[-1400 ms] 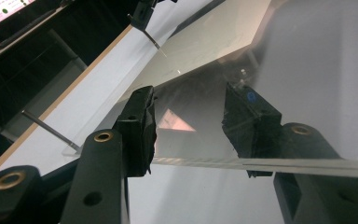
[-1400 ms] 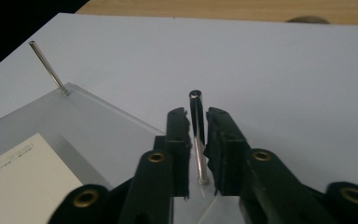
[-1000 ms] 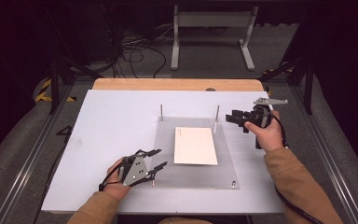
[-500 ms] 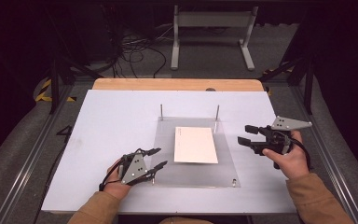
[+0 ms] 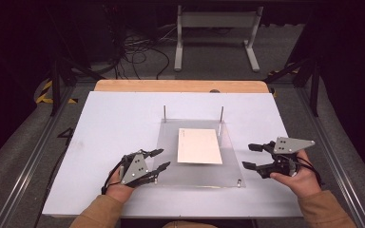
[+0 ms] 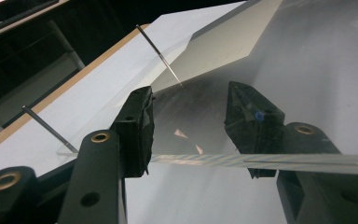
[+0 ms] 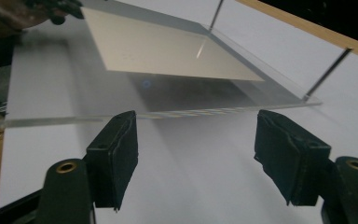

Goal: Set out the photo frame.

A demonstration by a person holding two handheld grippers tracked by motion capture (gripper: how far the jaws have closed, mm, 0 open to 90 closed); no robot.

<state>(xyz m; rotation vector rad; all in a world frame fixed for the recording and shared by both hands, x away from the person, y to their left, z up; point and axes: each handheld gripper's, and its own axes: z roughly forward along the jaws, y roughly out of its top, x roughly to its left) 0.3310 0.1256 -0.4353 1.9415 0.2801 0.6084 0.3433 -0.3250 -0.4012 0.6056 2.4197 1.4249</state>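
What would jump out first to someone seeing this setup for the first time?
Mid-table, a clear acrylic plate stands raised on thin metal posts, with a white card lying on it. The left gripper reaches over the plate's near left edge; the right gripper hovers open off its right side.

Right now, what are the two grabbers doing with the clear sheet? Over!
Left gripper open at clear sheet's near-left edge. Right gripper open, jaws just widened, empty, beside right edge. Paper lies on sheet. Nothing between.
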